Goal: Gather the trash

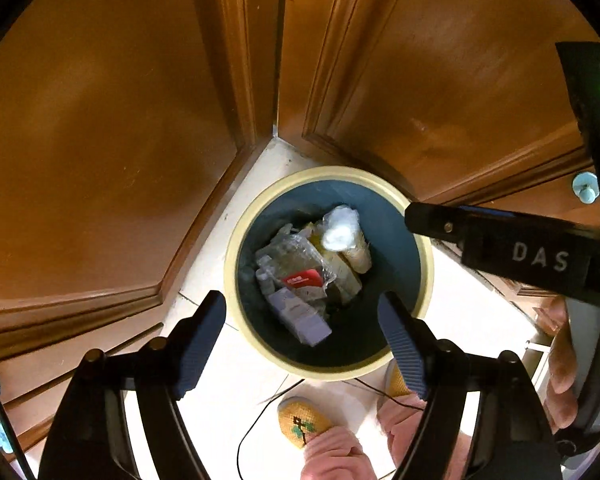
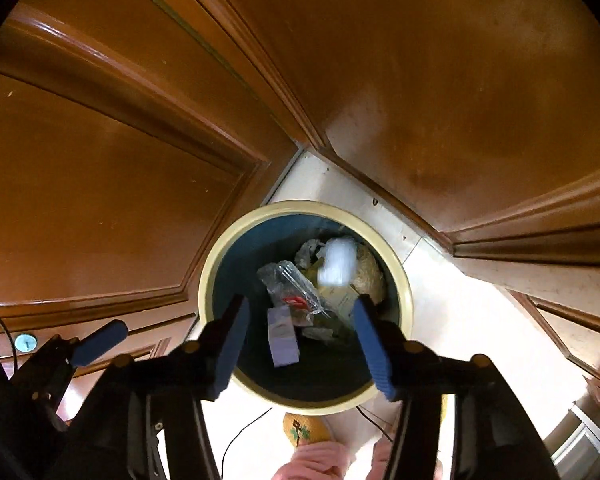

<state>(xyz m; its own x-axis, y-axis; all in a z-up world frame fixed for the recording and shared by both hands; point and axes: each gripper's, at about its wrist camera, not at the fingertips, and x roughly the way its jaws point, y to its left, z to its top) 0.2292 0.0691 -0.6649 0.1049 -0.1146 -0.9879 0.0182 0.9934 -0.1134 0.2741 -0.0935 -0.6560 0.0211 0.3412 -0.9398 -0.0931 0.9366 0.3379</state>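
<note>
A round bin with a cream rim (image 1: 236, 236) (image 2: 208, 268) and dark inside stands on the pale floor in a corner of wooden doors. It holds several pieces of trash: a clear plastic wrapper with a red label (image 1: 300, 270) (image 2: 296, 292), a pale lilac box (image 1: 300, 316) (image 2: 282, 336) and a blurred white wad (image 1: 340, 230) (image 2: 338, 262) over the bin's far side. My left gripper (image 1: 304, 344) is open and empty above the bin's near edge. My right gripper (image 2: 300, 344) is open and empty above the bin.
Brown wooden doors (image 1: 100, 140) (image 2: 100, 200) close in the corner behind the bin. The person's feet in yellow slippers (image 1: 304, 420) (image 2: 306, 430) and a thin black cable (image 1: 256, 428) lie just in front of the bin. The right gripper's black body (image 1: 520, 252) crosses the left view.
</note>
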